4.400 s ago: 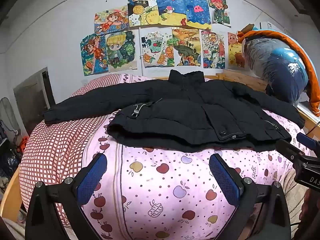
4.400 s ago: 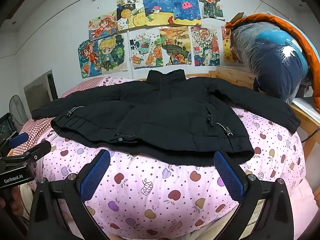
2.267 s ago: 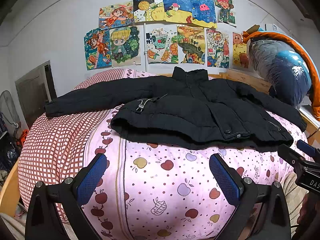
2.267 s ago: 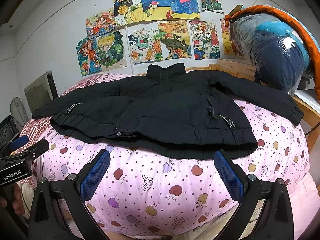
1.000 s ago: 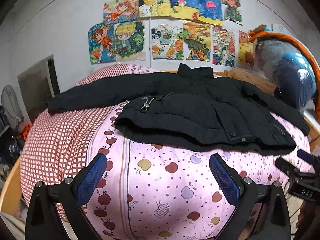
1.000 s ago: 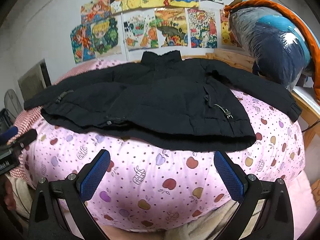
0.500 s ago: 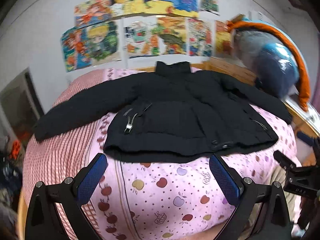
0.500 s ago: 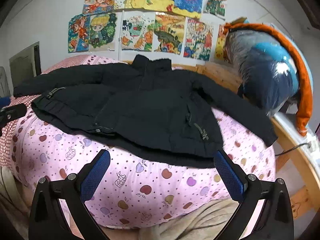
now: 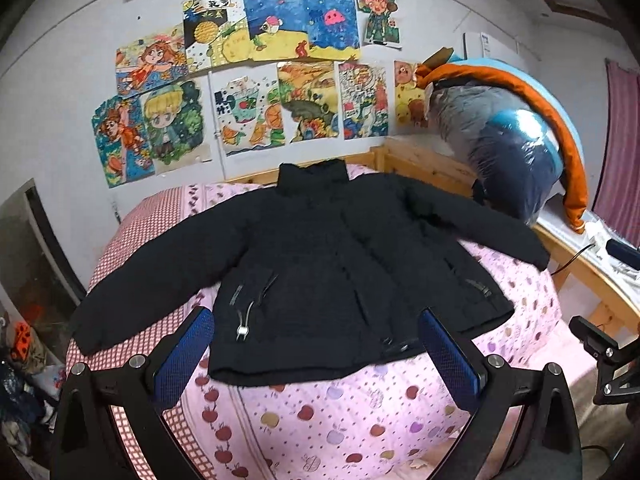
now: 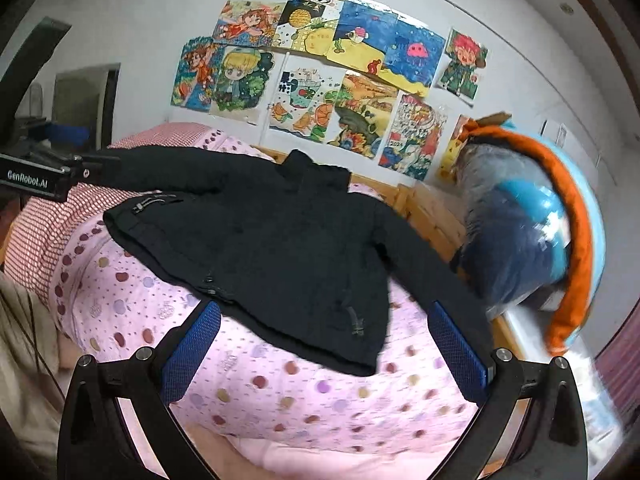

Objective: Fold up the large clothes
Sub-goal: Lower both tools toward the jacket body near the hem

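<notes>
A black padded jacket (image 9: 320, 264) lies flat and face up on the bed, collar toward the wall, both sleeves spread out to the sides. It also shows in the right wrist view (image 10: 280, 240). My left gripper (image 9: 316, 360) is open and empty, held above the jacket's hem. My right gripper (image 10: 324, 352) is open and empty, above the hem's right corner. Neither touches the jacket. The right gripper's body shows at the right edge of the left wrist view (image 9: 600, 348); the left one's at the left edge of the right wrist view (image 10: 36, 172).
The bed has a pink apple-print cover (image 9: 360, 412) and a red checked one (image 9: 132, 232) to the left. A wooden bed frame (image 9: 424, 160) runs behind. A plastic-wrapped bundle of bedding (image 9: 516, 144) stands at the right. Drawings (image 9: 264, 80) cover the wall.
Both grippers have risen and now look down on the jacket from higher up. The right gripper has swung toward the right side of the bed. The jacket has not moved.
</notes>
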The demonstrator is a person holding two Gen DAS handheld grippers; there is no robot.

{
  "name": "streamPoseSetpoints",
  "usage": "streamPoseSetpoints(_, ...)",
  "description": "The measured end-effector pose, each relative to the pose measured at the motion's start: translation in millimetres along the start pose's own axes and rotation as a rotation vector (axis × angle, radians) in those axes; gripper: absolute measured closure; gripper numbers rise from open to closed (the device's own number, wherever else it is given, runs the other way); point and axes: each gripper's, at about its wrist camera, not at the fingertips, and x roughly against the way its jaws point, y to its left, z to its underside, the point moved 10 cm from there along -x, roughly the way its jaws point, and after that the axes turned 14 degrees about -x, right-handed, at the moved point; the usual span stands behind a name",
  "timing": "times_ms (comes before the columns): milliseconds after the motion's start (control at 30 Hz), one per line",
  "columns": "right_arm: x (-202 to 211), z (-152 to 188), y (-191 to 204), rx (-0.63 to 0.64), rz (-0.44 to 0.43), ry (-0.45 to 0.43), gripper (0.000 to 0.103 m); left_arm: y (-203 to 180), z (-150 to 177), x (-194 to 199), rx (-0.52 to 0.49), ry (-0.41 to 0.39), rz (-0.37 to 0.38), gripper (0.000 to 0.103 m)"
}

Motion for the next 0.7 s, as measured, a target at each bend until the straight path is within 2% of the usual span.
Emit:
streamPoseSetpoints(100, 11, -22, -3, 0.067, 0.058, -0.02, 0.001, 5, -16, 0, -0.022, -0.01, -0.018, 0.0)
streamPoseSetpoints(200, 14, -45, -6, 0.154, 0.109, -0.05, 0.001, 15, -35, -4, -0.042, -0.031, -0.066, 0.0)
streamPoseSetpoints(367, -6, -86, -7, 0.191, 0.104, -0.009, 0.001, 32, -59, -16, -0.033, -0.058, -0.137, 0.0)
streamPoseSetpoints(533, -70, -123, -8, 0.109, 0.069, 0.027, 0.001, 48, -77, -40, -0.035, -0.077, -0.173, 0.0)
streamPoseSetpoints(700, -139, -130, -18, 0.013, 0.056, 0.04, 0.001, 65, -89, -77, -0.046, -0.072, -0.17, 0.0)
